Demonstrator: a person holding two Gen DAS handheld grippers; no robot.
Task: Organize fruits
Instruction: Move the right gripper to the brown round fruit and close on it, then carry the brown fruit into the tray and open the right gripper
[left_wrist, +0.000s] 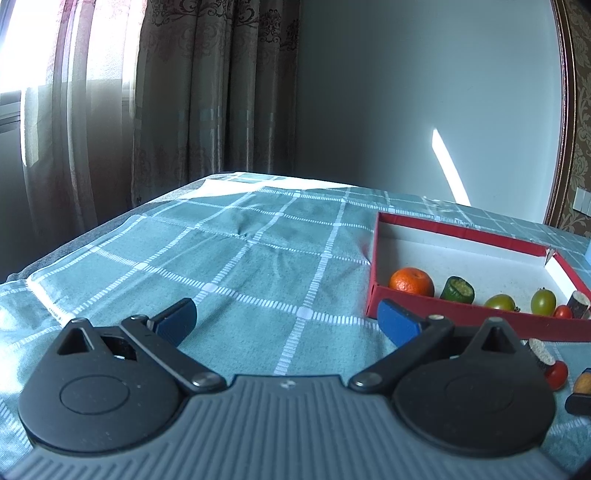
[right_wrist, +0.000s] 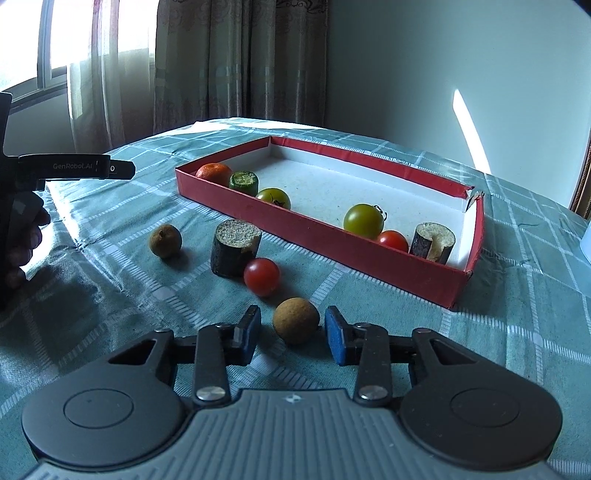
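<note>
A red box with a white inside lies on the checked cloth. It holds an orange, a green cucumber piece, two green tomatoes, a red tomato and a dark cut piece. Outside the box lie a brown longan, a red tomato, a dark cut piece and another longan. My right gripper is open with the near longan between its pads, apart from both. My left gripper is open and empty left of the box.
The left gripper's body shows at the left edge of the right wrist view. The teal checked cloth covers the table. Curtains and a window stand behind, a grey wall to the right.
</note>
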